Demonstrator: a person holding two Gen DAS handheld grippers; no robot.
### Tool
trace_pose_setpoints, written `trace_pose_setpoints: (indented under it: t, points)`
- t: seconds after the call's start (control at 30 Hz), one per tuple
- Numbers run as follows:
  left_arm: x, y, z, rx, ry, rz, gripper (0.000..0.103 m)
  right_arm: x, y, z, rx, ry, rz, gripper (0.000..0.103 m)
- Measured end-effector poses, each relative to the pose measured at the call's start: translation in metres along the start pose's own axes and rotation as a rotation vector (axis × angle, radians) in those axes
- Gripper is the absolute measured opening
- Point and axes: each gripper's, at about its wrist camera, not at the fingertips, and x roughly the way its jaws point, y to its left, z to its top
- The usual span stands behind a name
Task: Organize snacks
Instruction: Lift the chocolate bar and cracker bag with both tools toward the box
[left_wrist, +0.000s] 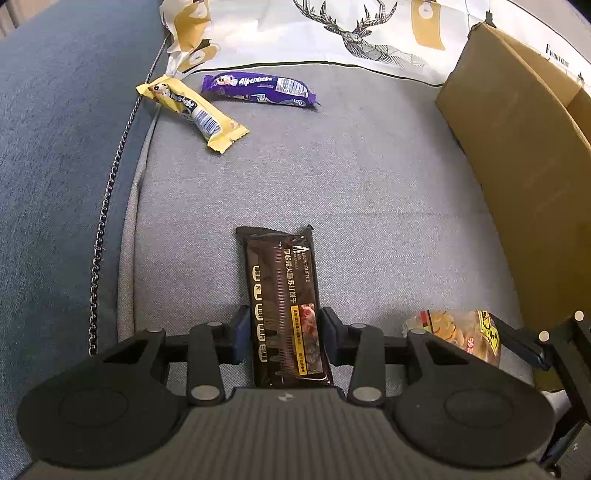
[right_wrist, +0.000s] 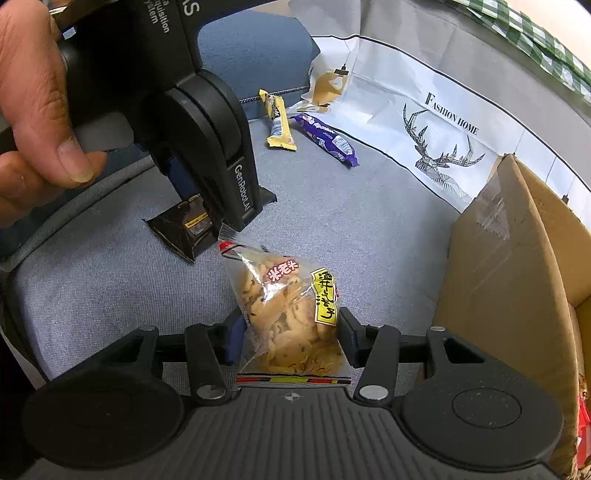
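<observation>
A dark brown cracker pack (left_wrist: 282, 288) lies lengthwise on the grey cushion (left_wrist: 332, 184). My left gripper (left_wrist: 284, 332) is shut on its near half, with a pad pressing each long side. In the right wrist view that pack (right_wrist: 181, 232) shows under the left gripper's housing (right_wrist: 221, 155), which a hand (right_wrist: 37, 110) holds. My right gripper (right_wrist: 291, 330) is shut on a clear bag of fried snacks (right_wrist: 280, 295) with a yellow label. The same bag (left_wrist: 454, 328) appears at the left view's right edge.
A yellow candy roll (left_wrist: 192, 110) and a purple Alpenliebe roll (left_wrist: 258, 90) lie at the cushion's far left. An open cardboard box (left_wrist: 517, 147) stands along the right. A deer-print cloth (left_wrist: 351, 33) lines the back. A metal chain (left_wrist: 107, 206) runs along the blue armrest (left_wrist: 55, 147).
</observation>
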Motion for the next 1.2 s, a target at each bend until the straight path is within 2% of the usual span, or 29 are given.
trace_pose_setpoints:
  t: [0.73,1.0,1.2]
  points:
    - [-0.001,-0.004,-0.001,0.013,-0.013,-0.004,0.043,-0.004,0.002,0.001,0.019,-0.002,-0.013,0.052]
    - [-0.017,-0.007,-0.001,-0.007,-0.089,-0.042,0.043,-0.010,-0.003,0.001,0.057,-0.015,-0.031,0.051]
    - [-0.041,-0.008,-0.002,-0.022,-0.195,-0.088,0.043,-0.027,-0.005,0.008,0.093,-0.066,-0.055,0.051]
